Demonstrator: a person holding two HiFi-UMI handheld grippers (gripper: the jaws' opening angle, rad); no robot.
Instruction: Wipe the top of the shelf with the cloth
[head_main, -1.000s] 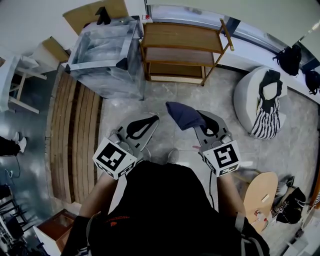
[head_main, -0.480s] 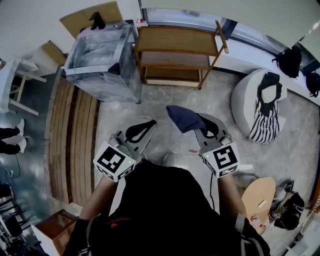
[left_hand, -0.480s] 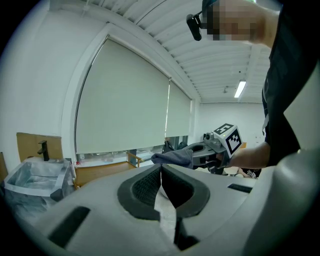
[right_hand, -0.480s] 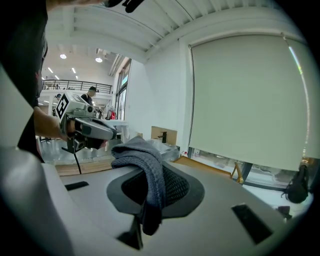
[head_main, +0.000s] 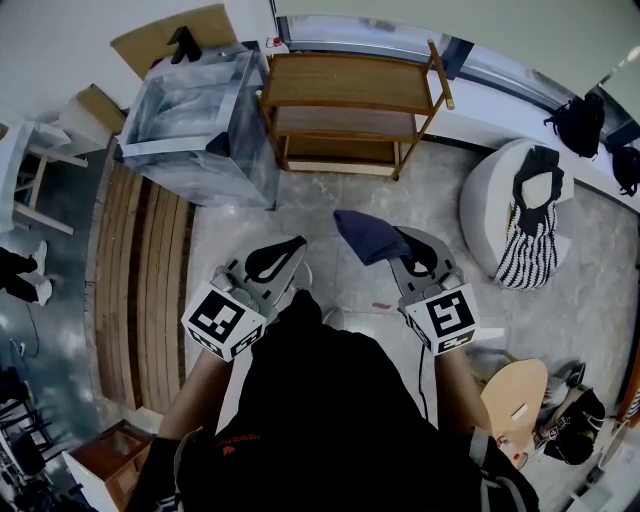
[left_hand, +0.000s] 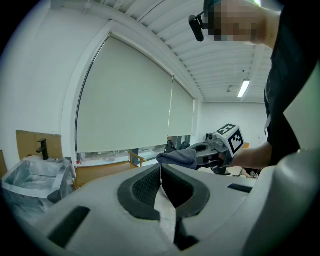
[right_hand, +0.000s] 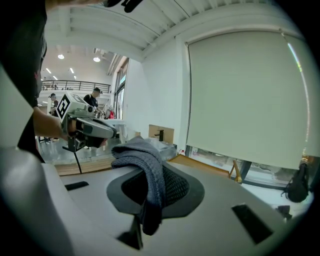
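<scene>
Head view: where's the cloth (head_main: 365, 233)?
– Clamped in the right gripper (head_main: 400, 245), hanging over its jaws, in the air and well apart from the wooden shelf (head_main: 350, 82).
And the left gripper (head_main: 298, 246)?
– Its 2 jaws are pressed together with nothing between them, near the right one.

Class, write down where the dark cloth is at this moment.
In the head view, the cloth is pinched in the right gripper, held above the floor short of the wooden shelf, with the shut left gripper beside it.
</scene>
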